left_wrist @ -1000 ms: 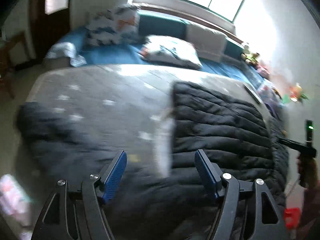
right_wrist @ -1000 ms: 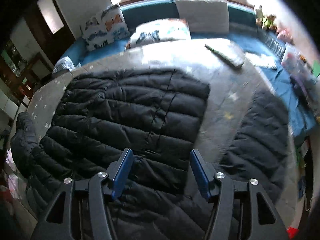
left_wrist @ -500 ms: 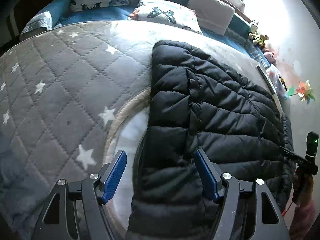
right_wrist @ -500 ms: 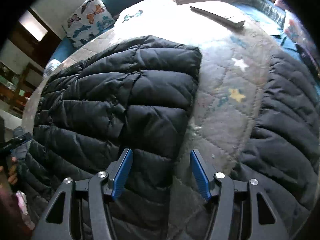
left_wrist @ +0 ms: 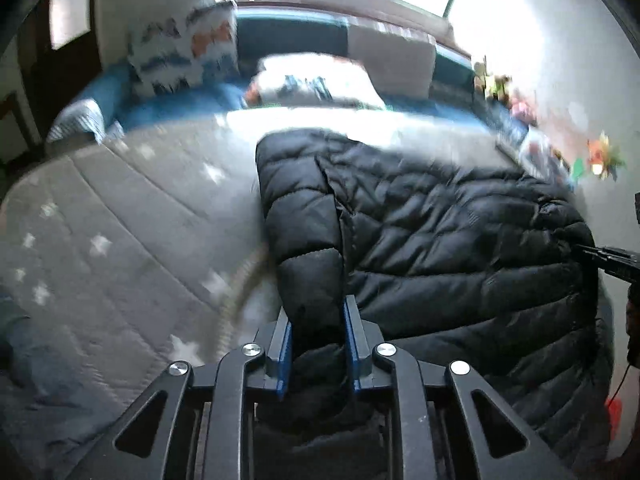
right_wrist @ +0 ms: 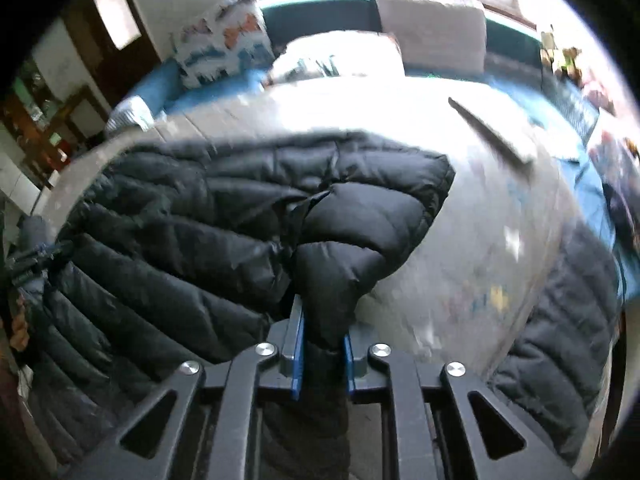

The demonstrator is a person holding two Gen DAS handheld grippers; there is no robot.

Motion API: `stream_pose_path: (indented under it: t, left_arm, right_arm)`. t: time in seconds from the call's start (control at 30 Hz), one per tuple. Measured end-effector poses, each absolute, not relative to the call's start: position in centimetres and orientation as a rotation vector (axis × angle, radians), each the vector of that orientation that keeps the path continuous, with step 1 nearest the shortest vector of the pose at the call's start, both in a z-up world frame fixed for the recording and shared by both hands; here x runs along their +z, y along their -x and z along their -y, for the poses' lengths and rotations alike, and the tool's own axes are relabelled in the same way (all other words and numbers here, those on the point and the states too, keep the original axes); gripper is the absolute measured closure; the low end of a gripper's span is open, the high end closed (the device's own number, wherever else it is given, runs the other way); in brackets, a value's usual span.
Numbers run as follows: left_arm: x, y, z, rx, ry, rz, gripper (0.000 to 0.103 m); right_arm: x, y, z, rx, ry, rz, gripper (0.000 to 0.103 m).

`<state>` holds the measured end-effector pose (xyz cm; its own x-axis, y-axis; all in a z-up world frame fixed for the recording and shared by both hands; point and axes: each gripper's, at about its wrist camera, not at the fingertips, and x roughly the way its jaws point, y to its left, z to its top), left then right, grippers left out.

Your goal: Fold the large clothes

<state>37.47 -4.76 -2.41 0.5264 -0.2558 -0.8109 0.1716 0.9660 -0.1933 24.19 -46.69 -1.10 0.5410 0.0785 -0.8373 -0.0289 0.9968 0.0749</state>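
Black quilted puffer jacket (left_wrist: 440, 240) lies spread on the grey star-patterned quilted bed (left_wrist: 120, 232); left gripper (left_wrist: 316, 344) and right gripper (right_wrist: 322, 352) jaws each pinch its near corners. Folding looks barely begun.

Black quilted puffer jacket (left_wrist: 440, 232), spread flat, near edge bunched up at two spots.

Motion blur smears the pillows (left_wrist: 184, 52), and the black jacket's (left_wrist: 440, 240) near end is cut off.
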Motion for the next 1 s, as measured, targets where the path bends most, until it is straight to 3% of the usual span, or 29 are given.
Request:
stream_pose_path:
  t: [0.2,0.3,0.4,0.7,1.0]
  left_arm:
    - [-1.2,-39.6,0.8,-0.108,0.097,-0.946,0.078]
    - [-3.9,-41.4,-1.1,-0.069,0.13,-1.06,0.063]
    - [-5.6,-41.8,-2.3,-0.068,0.174,-1.111,0.053]
    - [0.6,-34.4,0.2,-0.13,0.009,-1.002,0.053]
    - [1.7,-20.5,6.2,-0.407,-0.117,-1.013,0.053]
  right_arm:
    - [2.0,-28.6,42.7,0.094,-0.004,-0.867,0.084]
    - [-0.6,-31.4,41.7,0.094,0.004,-0.964,0.08]
    - [-1.6,-31.1,40.8,0.043,0.09,-1.013,0.075]
    - [1.4,-22.8,37.8,0.181,0.145,-1.082,0.074]
    - [-3.2,-12.2,31.9,0.351,0.286,-1.243,0.074]
